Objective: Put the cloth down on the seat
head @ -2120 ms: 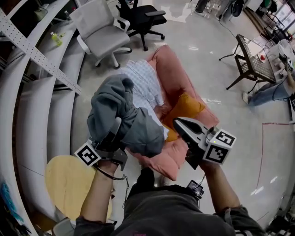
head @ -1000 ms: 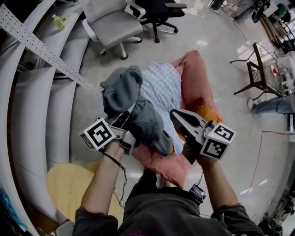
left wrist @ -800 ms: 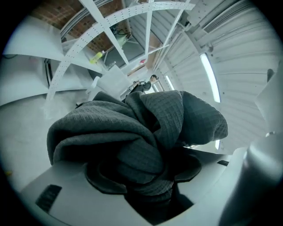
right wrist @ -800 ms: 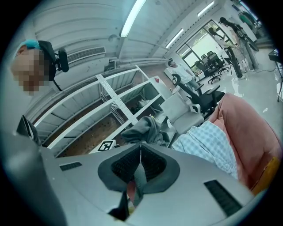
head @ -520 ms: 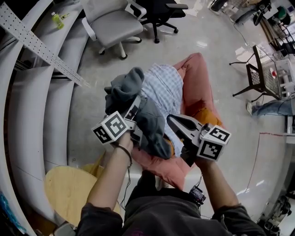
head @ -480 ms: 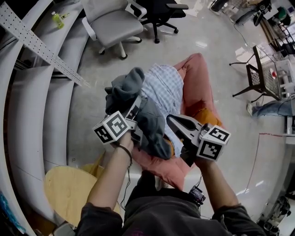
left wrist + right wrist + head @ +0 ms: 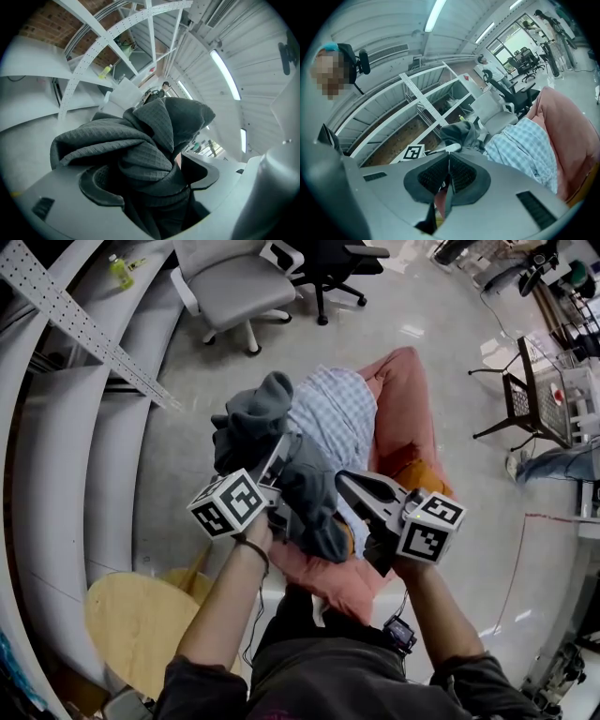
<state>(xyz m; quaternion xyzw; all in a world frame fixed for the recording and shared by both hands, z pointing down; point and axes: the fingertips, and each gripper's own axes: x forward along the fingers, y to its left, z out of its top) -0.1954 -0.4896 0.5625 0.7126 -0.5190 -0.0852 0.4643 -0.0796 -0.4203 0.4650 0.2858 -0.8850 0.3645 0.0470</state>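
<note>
A grey quilted cloth [image 7: 255, 423] hangs in a bunch over the pink seat [image 7: 405, 395], partly over a blue checked cloth [image 7: 336, 418] lying on it. My left gripper [image 7: 281, 460] is under the bunch. Its jaws are opening, and the grey cloth [image 7: 145, 140] lies loose between the spread pads of the left gripper [image 7: 151, 177]. To the right, my right gripper [image 7: 345, 482] points at the seat. In its own view the right gripper [image 7: 447, 171] has both pads together with nothing between them, and the checked cloth [image 7: 525, 145] lies ahead of it.
An orange cushion [image 7: 422, 474] lies on the seat's right side. A grey office chair [image 7: 234, 287] and a black one [image 7: 328, 259] stand beyond it. White shelving [image 7: 66, 427] runs along the left, a round wooden table [image 7: 131, 615] is near left, and a metal side table [image 7: 539, 381] stands at the right.
The left gripper has swung right and forward with the grey cloth, from beside the seat to over the checked cloth. Its jaws have spread. The right gripper has barely moved.
</note>
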